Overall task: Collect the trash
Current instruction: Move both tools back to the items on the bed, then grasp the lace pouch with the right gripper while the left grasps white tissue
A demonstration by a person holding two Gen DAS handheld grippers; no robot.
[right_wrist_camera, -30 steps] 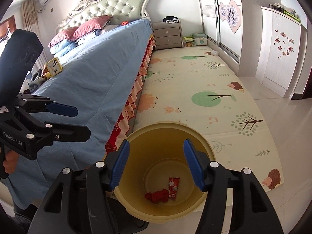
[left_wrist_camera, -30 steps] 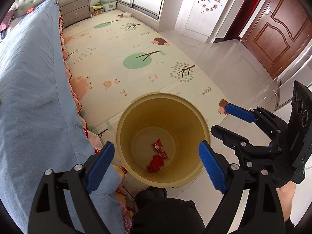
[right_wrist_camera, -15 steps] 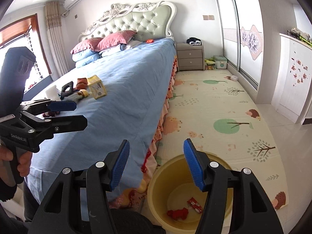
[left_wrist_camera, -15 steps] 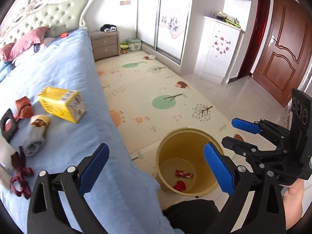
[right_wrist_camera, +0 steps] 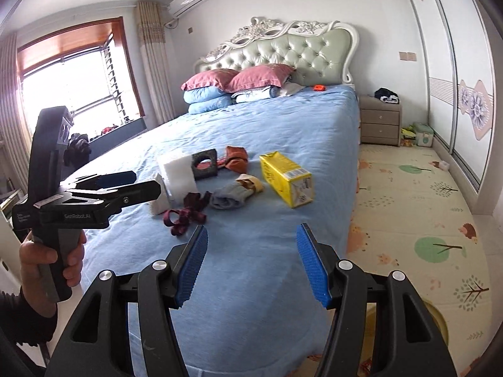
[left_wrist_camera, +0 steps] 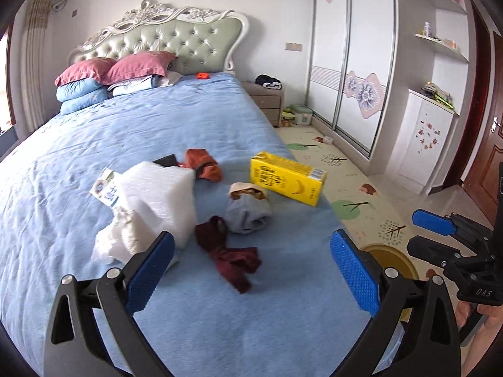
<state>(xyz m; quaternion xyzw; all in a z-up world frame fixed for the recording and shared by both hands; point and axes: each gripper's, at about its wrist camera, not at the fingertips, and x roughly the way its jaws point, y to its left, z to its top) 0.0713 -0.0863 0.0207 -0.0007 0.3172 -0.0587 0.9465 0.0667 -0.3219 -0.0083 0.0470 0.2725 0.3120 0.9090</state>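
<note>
Trash is all on the blue bedspread (left_wrist_camera: 195, 132), bunched in one loose cluster near the foot of the bed. Nearest the edge lies the yellow carton (left_wrist_camera: 287, 177), a boxy, printed, stiff-sided pack on its side. Just beside it a grey sock roll (left_wrist_camera: 248, 212) with a tan cuff, soft and lumpy. In front, a dark red rag (left_wrist_camera: 231, 256), limp and twisted. Further left a white foam block (left_wrist_camera: 160, 196), squared and spongy, leaning against crumpled white wrapping (left_wrist_camera: 118, 238) and a small printed packet (left_wrist_camera: 107, 187). Behind those, an orange-brown cloth (left_wrist_camera: 204, 165) and a black square piece, holed through in the right wrist view.

Left tongs (left_wrist_camera: 251, 268) have just been opening and now stand spread wide, nothing between the pads, hanging above the rag. Right tongs (right_wrist_camera: 251, 262) sit half spread, empty too, aimed at bare bedspread short of the pile. The yellow bin (left_wrist_camera: 391, 259) waits on the floor mat at the bed's edge, only its rim showing.

Risks from here, as I judge it: the rag could snag the bedspread and drag a fold up with it; the foam may squash and spring out of a pinch; the carton is wide, so half-spread tongs could clip its corner and shove it off the bed. Socks may not be trash at all.
</note>
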